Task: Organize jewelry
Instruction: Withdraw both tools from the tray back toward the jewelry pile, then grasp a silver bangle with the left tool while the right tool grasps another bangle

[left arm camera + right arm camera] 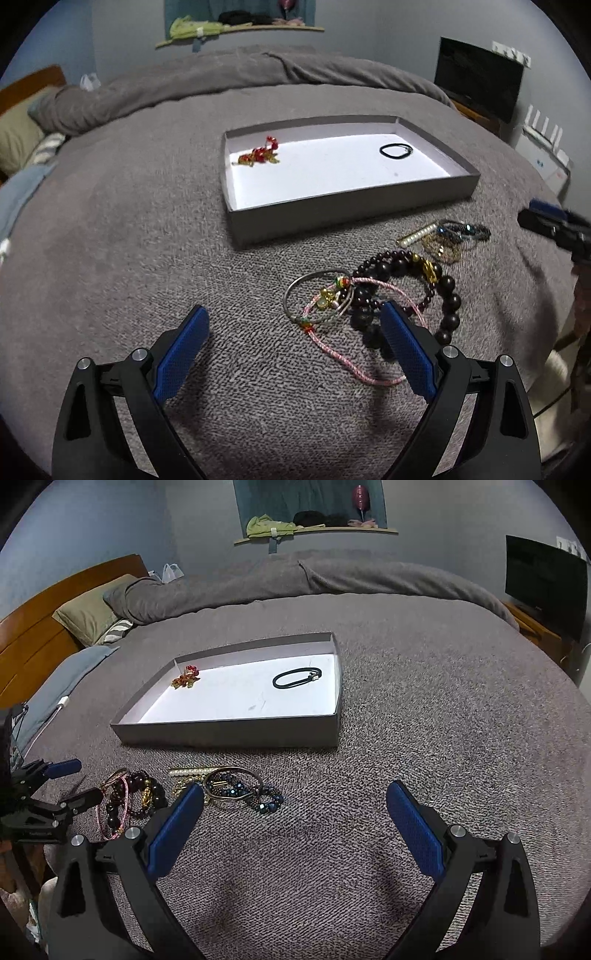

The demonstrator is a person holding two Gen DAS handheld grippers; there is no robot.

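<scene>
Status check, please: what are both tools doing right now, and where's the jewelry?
Left tool open, right tool open, both empty. Two pieces in tray; bracelets on blanket. Nothing blocking.

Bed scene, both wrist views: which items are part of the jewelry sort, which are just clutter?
In play:
grey tray
red bead piece and black band, both in the tray
dark bead bracelets, pink cord, metal bangle, on the blanket
pearl strip, blue bead bracelet
left gripper, right gripper, both open

Clutter:
pillows
TV
shelf
</scene>
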